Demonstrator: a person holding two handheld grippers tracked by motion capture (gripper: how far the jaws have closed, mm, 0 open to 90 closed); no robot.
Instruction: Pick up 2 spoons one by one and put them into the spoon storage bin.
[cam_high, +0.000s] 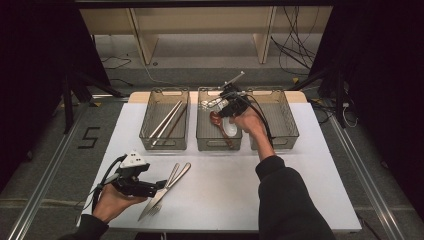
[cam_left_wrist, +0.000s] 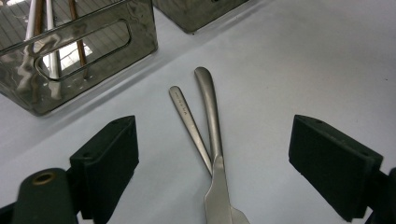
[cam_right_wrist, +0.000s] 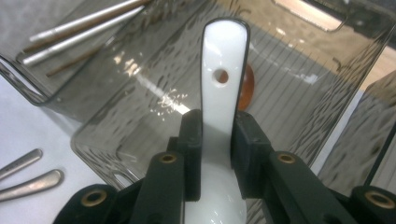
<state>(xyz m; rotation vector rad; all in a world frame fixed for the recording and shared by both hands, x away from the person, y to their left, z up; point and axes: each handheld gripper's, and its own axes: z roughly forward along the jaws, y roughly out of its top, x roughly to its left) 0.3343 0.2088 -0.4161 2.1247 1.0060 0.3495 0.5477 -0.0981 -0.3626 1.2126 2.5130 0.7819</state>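
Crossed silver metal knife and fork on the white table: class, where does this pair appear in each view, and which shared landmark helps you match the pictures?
High view: crossed silver metal knife and fork lie low, left of centre, on the white table.
Left gripper view: centre to bottom edge, handles pointing up.
Right gripper view: bottom-left corner, handle ends alone.
Shared landmark: clear grey basket holding chopsticks.

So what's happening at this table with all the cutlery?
A person is sorting cutlery into three clear bins with a gripper in each hand. The right gripper holds a white spoon in its jaws over the middle bin, where a brown spoon already lies. The left gripper is open around a knife and fork crossed on the table. Chopsticks lie in the left bin.
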